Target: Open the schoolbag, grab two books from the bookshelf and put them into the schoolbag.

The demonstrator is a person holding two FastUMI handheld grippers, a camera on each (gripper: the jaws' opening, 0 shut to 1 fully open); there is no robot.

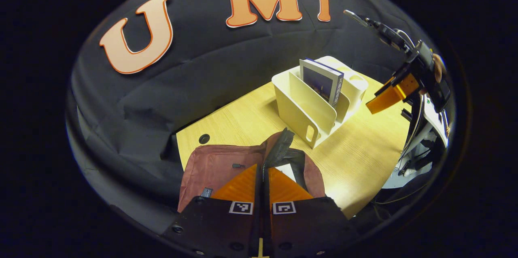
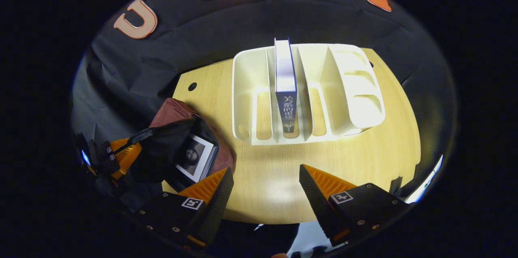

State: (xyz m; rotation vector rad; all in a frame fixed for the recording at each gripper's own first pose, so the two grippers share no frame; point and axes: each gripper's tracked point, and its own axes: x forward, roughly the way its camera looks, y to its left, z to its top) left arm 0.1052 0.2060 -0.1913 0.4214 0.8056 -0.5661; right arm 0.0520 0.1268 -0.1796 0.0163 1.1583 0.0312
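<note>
You have one maroon schoolbag (image 2: 174,114) lying open at eight o'clock on the wooden table (image 2: 364,160), one book (image 2: 196,156) inside it, and one book (image 2: 285,84) upright in the cream bookshelf (image 2: 352,88) at twelve. Your left gripper (image 1: 263,181) pinches the bag's dark flap (image 1: 279,148); your right gripper (image 2: 267,187) hangs wide, holding nothing. The bag's interior is mostly shadowed.

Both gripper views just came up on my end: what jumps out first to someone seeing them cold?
The cream bookshelf in the middle of the wooden table, with one blue-edged book standing upright in a middle slot. Next, the maroon schoolbag at the table's near left, held open by the left gripper, shut on its flap, with a second book already showing inside. The right gripper hangs open facing the shelf.
</note>
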